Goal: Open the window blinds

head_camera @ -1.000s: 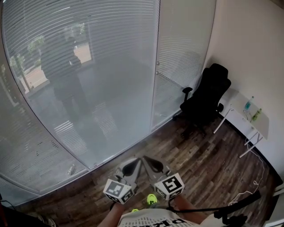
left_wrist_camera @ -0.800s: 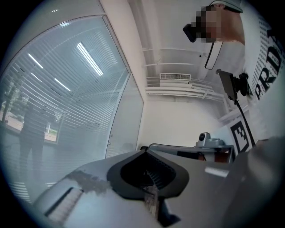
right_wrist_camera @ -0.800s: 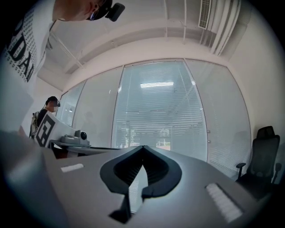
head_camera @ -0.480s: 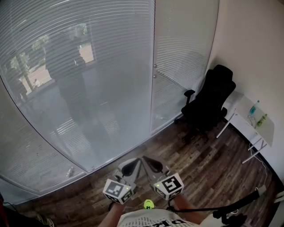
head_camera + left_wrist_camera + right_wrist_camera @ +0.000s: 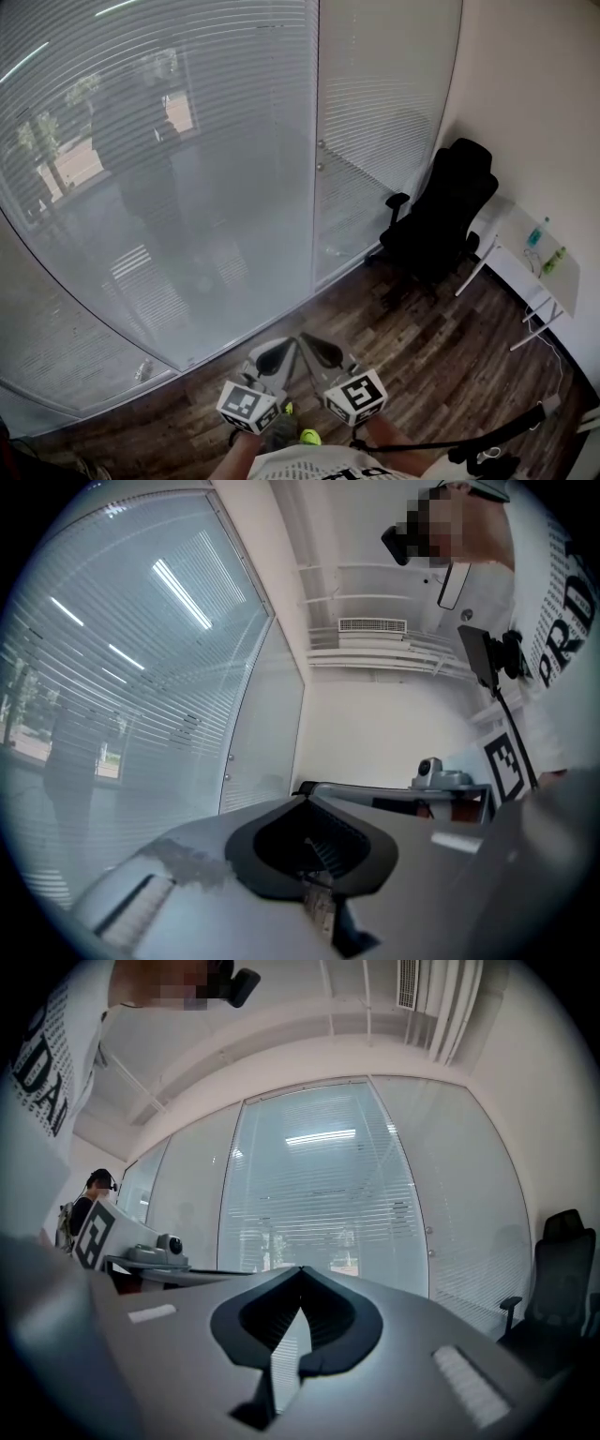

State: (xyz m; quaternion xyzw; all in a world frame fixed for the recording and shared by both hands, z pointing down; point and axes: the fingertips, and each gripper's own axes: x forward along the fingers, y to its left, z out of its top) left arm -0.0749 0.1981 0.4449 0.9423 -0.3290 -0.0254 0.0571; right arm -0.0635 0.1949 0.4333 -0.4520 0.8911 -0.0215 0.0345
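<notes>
Horizontal slat blinds (image 5: 187, 141) hang behind a curved glass wall, slats tilted so that only a dim outdoor scene shows through. They also show in the left gripper view (image 5: 122, 667) and the right gripper view (image 5: 328, 1204). My left gripper (image 5: 279, 347) and right gripper (image 5: 311, 343) are held side by side at the bottom of the head view, pointing level toward the glass and well short of it. The left gripper (image 5: 305, 797) has its jaws closed tip to tip with nothing between them. The right gripper (image 5: 302, 1269) is shut and empty too.
A glass door with small round knobs (image 5: 320, 145) joins the blinds on the right. A black office chair (image 5: 441, 211) stands in the corner beside a white desk (image 5: 530, 267) with bottles. Cables trail over the wooden floor (image 5: 441, 347) at the right.
The view has drifted: the door post has slid left in the picture and the chair and desk sit a little differently. Both grippers stay together, jaws unchanged.
</notes>
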